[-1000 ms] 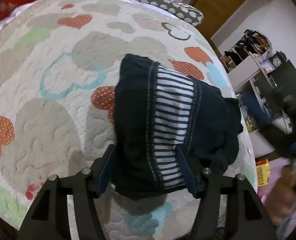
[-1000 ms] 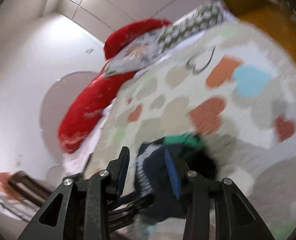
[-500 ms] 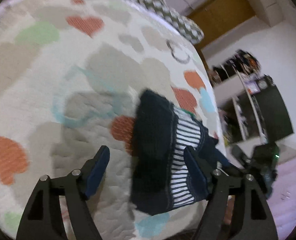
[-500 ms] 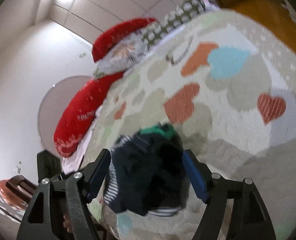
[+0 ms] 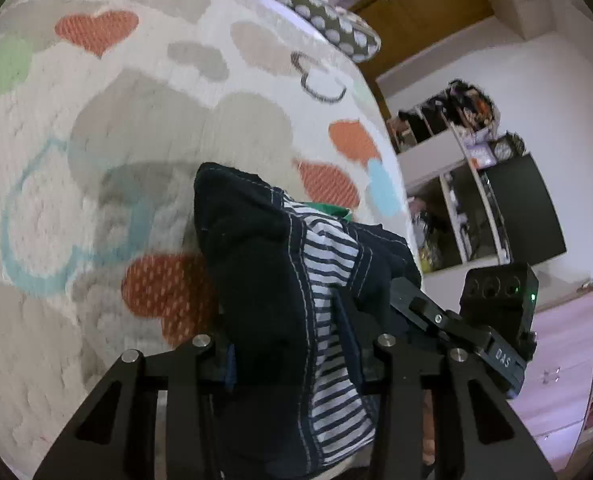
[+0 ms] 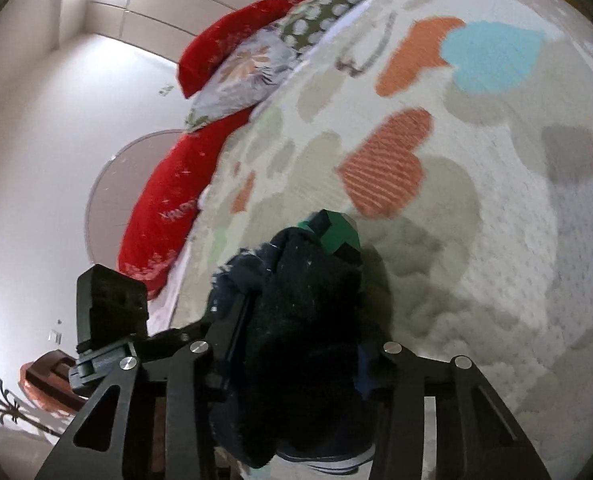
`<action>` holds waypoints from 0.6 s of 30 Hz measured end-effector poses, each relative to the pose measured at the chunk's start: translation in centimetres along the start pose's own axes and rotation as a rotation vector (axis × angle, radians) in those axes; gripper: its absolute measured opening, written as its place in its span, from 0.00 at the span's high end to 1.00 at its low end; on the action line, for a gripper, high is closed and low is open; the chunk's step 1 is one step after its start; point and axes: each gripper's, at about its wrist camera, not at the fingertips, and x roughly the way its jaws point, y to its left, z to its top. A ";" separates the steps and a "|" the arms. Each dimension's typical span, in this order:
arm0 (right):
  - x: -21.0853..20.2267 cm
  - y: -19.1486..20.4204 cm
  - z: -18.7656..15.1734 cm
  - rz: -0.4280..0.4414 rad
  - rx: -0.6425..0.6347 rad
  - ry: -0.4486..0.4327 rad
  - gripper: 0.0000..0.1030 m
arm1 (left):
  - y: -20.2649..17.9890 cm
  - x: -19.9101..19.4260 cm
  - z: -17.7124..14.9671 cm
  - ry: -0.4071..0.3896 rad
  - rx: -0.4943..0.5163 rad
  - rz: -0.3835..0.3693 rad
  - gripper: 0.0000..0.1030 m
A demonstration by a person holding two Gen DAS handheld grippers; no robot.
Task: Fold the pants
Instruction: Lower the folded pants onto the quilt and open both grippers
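My left gripper clamps the bundled navy pants, striped lining showing, at the near edge of the heart-patterned quilt. To its right, my right gripper pinches the same dark bundle, a green patch at its far end. Red pillows lie far left.

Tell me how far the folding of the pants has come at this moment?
Done: the pants are already a compact bundle with the striped lining outward. In hand: the left gripper and right gripper both grip it over the bedspread. Left: lay it down flat and release; whether it needs another fold I cannot tell.
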 end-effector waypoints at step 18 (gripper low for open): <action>5.5 0.6 10.8 -0.312 -0.119 -0.078 0.43 | 3.0 0.1 9.5 -0.111 -0.104 0.211 0.55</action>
